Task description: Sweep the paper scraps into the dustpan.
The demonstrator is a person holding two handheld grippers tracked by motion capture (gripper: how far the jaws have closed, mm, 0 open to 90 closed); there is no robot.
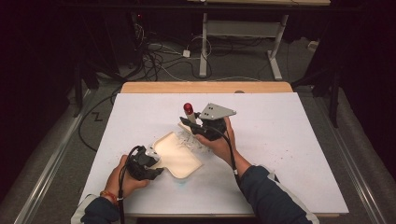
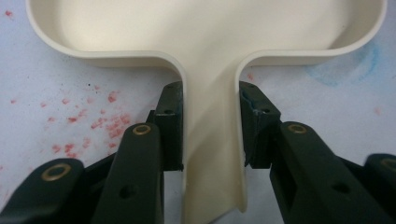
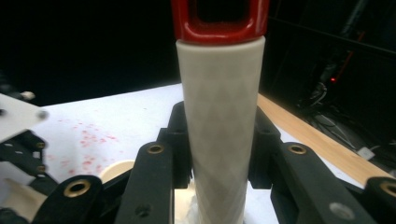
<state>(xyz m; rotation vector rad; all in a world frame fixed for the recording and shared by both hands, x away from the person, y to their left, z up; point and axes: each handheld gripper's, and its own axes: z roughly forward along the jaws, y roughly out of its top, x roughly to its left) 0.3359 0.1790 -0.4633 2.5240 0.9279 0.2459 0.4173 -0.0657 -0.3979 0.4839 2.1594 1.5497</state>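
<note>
1. On a white table, the left gripper pinches the narrow handle of a cream dustpan-shaped tray, which lies near the table's front edge, left of center.
2. The right gripper, near the table's middle, clamps a white-handled tool with a red end, held upright.
3. Risk, as a judgement: the smooth tray handle could slide out of the jaws if pulled sideways, and the tall handle could pivot in the jaws' grip.
4. Both forearms reach in from the front edge; the right hand is further forward.
</note>
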